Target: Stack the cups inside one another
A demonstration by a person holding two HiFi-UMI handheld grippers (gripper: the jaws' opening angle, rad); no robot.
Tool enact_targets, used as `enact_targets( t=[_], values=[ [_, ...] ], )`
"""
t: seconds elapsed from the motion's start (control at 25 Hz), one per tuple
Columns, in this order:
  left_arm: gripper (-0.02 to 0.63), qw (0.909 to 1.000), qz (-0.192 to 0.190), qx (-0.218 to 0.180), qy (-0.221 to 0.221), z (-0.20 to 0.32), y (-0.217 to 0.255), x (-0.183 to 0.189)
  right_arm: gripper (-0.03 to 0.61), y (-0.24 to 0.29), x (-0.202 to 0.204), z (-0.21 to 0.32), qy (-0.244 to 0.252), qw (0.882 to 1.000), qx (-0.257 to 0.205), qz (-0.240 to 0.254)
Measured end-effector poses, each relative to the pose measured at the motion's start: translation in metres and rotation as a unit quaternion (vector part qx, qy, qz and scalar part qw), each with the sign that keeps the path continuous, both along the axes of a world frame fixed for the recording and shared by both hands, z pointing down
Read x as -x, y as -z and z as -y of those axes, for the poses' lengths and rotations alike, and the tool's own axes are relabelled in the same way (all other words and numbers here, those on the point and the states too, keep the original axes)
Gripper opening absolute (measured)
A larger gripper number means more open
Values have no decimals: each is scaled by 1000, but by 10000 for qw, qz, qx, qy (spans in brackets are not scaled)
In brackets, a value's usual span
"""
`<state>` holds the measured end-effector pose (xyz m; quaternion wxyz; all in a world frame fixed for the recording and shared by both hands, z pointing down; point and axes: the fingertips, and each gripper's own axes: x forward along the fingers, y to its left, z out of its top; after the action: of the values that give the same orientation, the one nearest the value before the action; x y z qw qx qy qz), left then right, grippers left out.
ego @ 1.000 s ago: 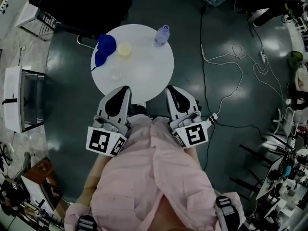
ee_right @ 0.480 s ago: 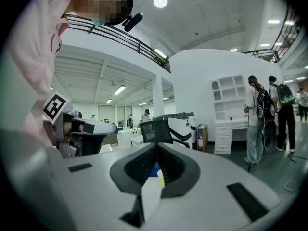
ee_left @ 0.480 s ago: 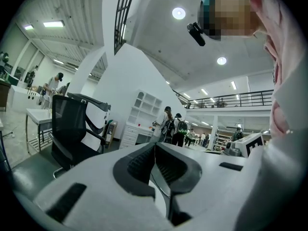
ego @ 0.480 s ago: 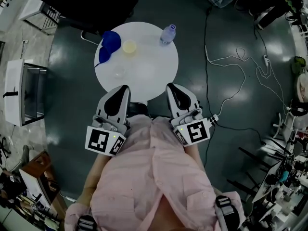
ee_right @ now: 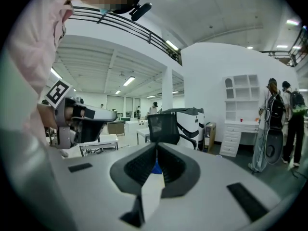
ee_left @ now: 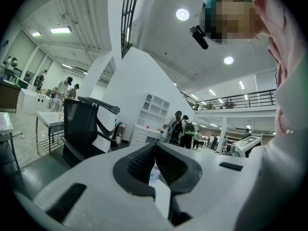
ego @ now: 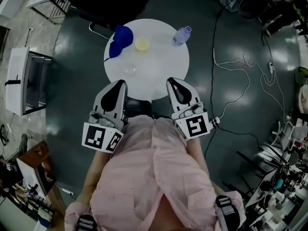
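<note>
On the round white table (ego: pixel 159 76) stand a pale yellow cup (ego: pixel 141 44) and a clear cup (ego: pixel 129 70). A blue item (ego: pixel 120 40) lies at the table's far left; its shape is unclear. My left gripper (ego: pixel 121 83) and my right gripper (ego: pixel 171 81) hang side by side over the table's near edge. Both are held close to the person's pink-shirted body, well short of the cups. Both are shut with nothing between the jaws. In the right gripper view a bit of the blue item (ee_right: pixel 155 168) shows behind the closed jaws of my right gripper (ee_right: pixel 156 148).
A clear bottle (ego: pixel 181 35) stands at the table's far right. A black office chair (ego: pixel 103 1) sits just beyond the table. A white cabinet (ego: pixel 17 81) stands at the left. Cables (ego: pixel 231 76) trail over the dark floor at the right.
The table and its things have slid right and slightly down in the head view. Both grippers have edged toward the table's near rim. Their jaws stay shut.
</note>
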<state>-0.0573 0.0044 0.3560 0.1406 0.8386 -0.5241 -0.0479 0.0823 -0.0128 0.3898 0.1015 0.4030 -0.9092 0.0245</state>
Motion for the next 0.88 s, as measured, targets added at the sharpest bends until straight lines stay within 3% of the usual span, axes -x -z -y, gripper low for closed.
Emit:
enact_targets(
  t=[0.2,0.4,0.6,0.68,0.88],
  values=[
    [20,9997,68,31,242,20,3,43,34,-3,37,16,283,9991,13,-329],
    [20,9997,58,76,215,39,12,68,35,-16,70,26,609,9932,170,-979],
    [20,9998,-13,146,111,55,10,88,41,-47,104,34,921,9831,457,-1517],
    [20,9998,-43,192,62,59,6,94,110,-63,119,34,1138,9788,614,-1591],
    [20,9995,-93,296,-61,66,-2,109,126,-99,147,33,1475,9610,810,-2196]
  ],
)
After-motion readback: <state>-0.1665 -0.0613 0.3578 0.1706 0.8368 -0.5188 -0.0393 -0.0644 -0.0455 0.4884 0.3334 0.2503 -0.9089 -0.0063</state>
